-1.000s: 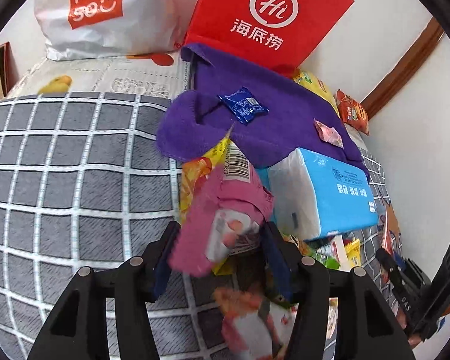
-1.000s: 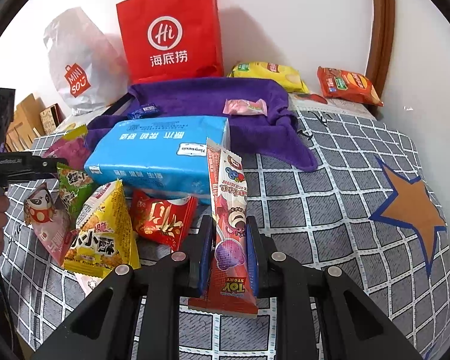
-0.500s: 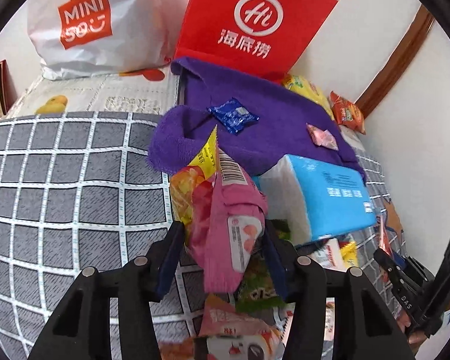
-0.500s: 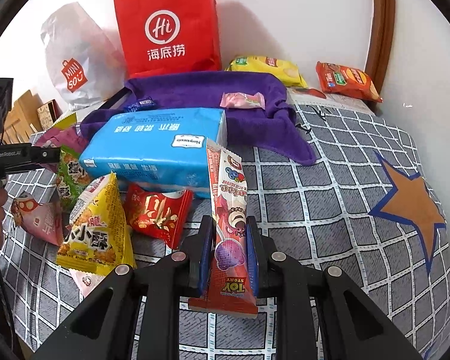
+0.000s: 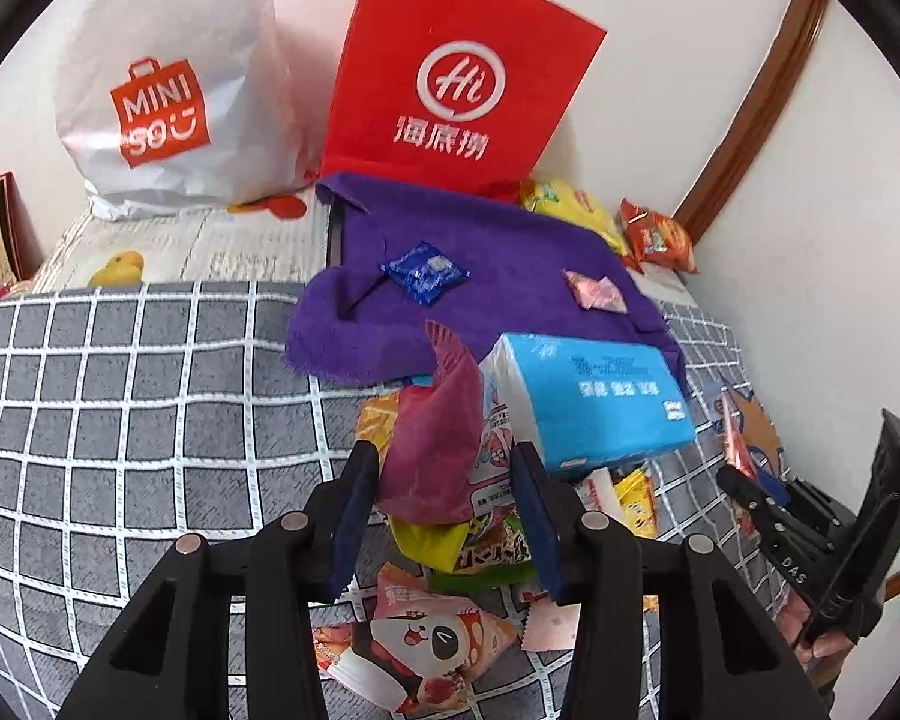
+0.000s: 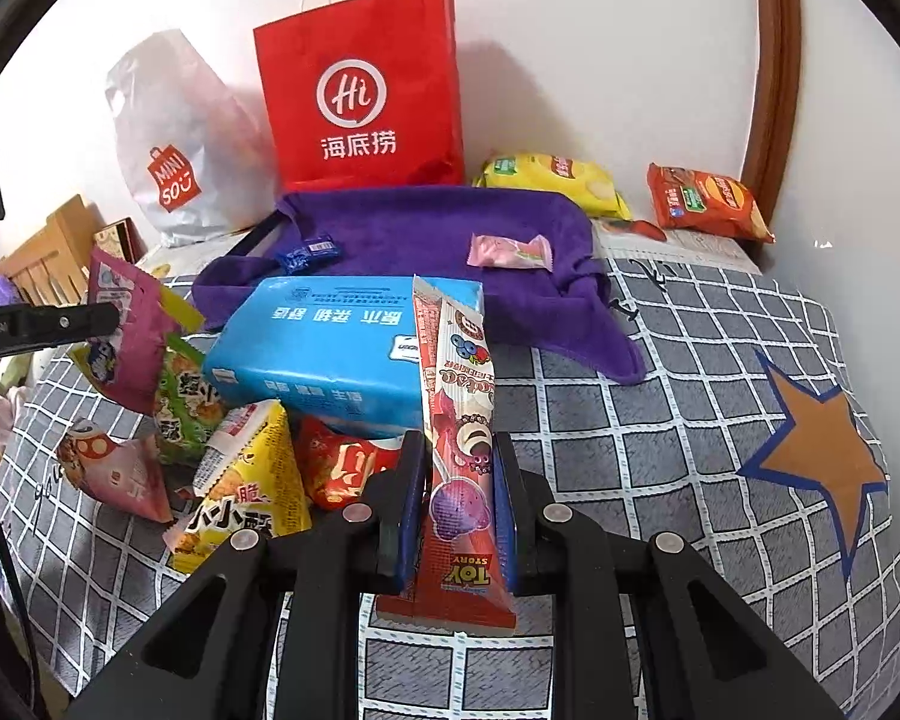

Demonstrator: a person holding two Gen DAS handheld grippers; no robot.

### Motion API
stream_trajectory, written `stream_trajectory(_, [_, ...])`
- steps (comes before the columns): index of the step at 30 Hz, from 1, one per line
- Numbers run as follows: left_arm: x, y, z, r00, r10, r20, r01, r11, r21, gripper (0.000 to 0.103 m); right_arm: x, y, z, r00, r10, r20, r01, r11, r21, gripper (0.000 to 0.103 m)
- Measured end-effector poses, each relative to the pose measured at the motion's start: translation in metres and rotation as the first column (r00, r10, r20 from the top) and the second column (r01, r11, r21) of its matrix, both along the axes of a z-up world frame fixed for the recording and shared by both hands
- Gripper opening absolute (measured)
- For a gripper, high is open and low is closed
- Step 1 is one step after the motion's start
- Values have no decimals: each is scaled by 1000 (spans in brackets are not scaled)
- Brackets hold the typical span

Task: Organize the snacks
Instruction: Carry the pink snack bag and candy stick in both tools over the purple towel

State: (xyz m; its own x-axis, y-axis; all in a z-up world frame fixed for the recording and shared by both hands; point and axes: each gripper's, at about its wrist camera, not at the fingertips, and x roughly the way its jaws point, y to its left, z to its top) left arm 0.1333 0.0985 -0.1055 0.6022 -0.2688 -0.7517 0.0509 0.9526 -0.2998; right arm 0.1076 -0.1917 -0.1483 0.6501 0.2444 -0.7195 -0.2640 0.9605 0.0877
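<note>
A home bedroom – checked bedspread (image 6: 660,420), shopping bags (image 6: 360,90) against the wall, snack packets (image 6: 546,177) scattered about

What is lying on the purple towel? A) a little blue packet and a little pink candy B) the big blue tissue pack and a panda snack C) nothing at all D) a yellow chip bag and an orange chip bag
A: the purple towel has a little blue packet near one end and a little pink candy near the other, both resting on top of it.
</note>
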Motion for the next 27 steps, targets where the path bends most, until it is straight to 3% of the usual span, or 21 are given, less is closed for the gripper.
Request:
stream_trajectory(4, [5, -2, -6, 1000, -2, 2, 2, 1000, 3, 47, -3, -1, -2, 1000, 3, -3, -3, 1000, 1, 21])
stream_trajectory(8, [18, -3, -20, 999, 1, -45, -2, 1000, -16, 64, -3, -4, -6, 1000, -2, -13, 2, 1000, 1, 21])
stream_trajectory(17, [16, -14, -9, 1000, -10, -7, 11, 1000, 26, 54, -4, -15, -3, 1000, -23, -4, 23, 1000, -1, 21])
stream_trajectory(22, [0, -15, 18, 998, -17, 52, 15, 999, 28, 54, -5, -17, 8, 999, -27, 18, 27, 1000, -4, 21])
stream_trajectory(27, [-12, -19, 48, 994, -52, 92, 53, 998, -14, 54, -3, -14, 22, 999, -21, 37, 21, 1000, 3, 21])
